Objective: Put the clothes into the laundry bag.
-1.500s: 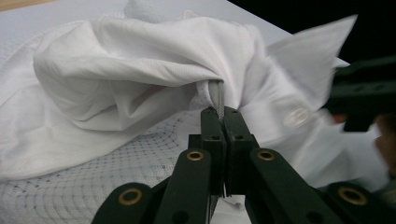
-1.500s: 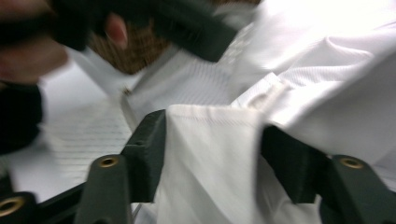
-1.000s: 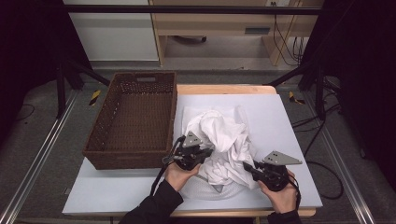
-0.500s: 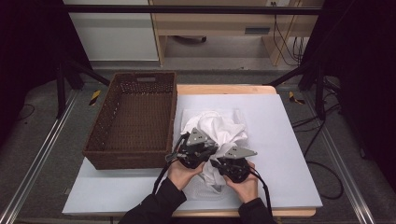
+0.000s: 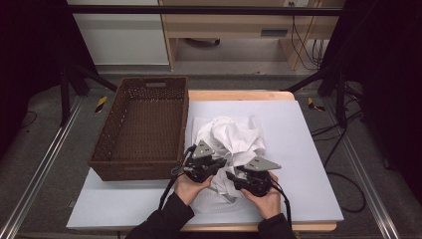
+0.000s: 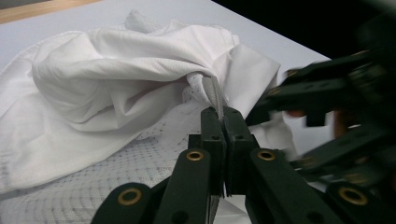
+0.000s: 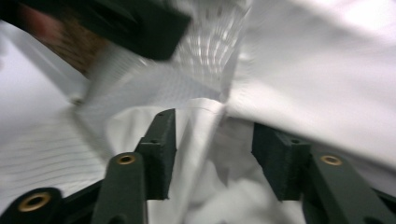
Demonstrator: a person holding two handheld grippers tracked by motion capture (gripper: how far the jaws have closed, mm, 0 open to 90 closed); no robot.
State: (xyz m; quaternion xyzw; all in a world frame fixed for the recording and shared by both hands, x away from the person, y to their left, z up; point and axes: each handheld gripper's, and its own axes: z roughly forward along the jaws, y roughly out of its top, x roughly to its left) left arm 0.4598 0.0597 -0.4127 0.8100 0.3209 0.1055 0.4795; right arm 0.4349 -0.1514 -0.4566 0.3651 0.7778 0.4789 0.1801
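Left gripper (image 5: 219,167): jaws clamped tight on a fold of the white cloth (image 5: 230,142). In the left gripper view (image 6: 223,114) the two pads meet with a thin grey-edged strip of fabric pinched between them, running up from the tips into the bundle (image 6: 116,88).

Right gripper (image 5: 230,177): jaws have just been opening. In the right gripper view (image 7: 212,151) they stand clearly apart with a ridge of cloth (image 7: 299,65) lying in the gap; the pads are not pressing on it, so no grip. That view is motion-blurred.

Both grippers sit close together at the near edge of the cloth, right one just beside and slightly nearer the person than the left. A hand (image 5: 191,184) holds the left one, a hand (image 5: 263,199) holds the right, dark sleeves coming in from the bottom. Cables trail back from each.

Cloth: crumpled heap, bunched up in the middle, lying on the pale sheet (image 5: 303,149) that covers the table (image 5: 234,95). Part of it is a mesh-textured layer, flat on the sheet under the heap and seen up close in the left gripper view.

Brown wicker basket (image 5: 107,149) stands to the left of the cloth, just beside it, its right wall near the left gripper. Nothing in it.
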